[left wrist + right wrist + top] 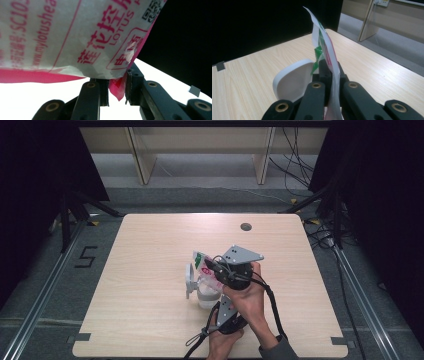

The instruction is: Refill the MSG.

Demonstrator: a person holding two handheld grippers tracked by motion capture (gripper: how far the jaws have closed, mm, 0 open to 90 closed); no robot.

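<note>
White plastic packet with red and green print [205, 265]: mid-table, above a white lidded tub [204, 292]. My right gripper [212, 266] pinches its upper edge; my left gripper [117, 90] clamps its pink lower corner. Packet's long axis runs near-far, tilted upward.

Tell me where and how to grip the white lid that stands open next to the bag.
Take the white lid by its free curved rim, jaws across its thin wall, coming from the open table side away from the bag. It stands on edge, both faces exposed; both grippers already pinch the bag.
</note>
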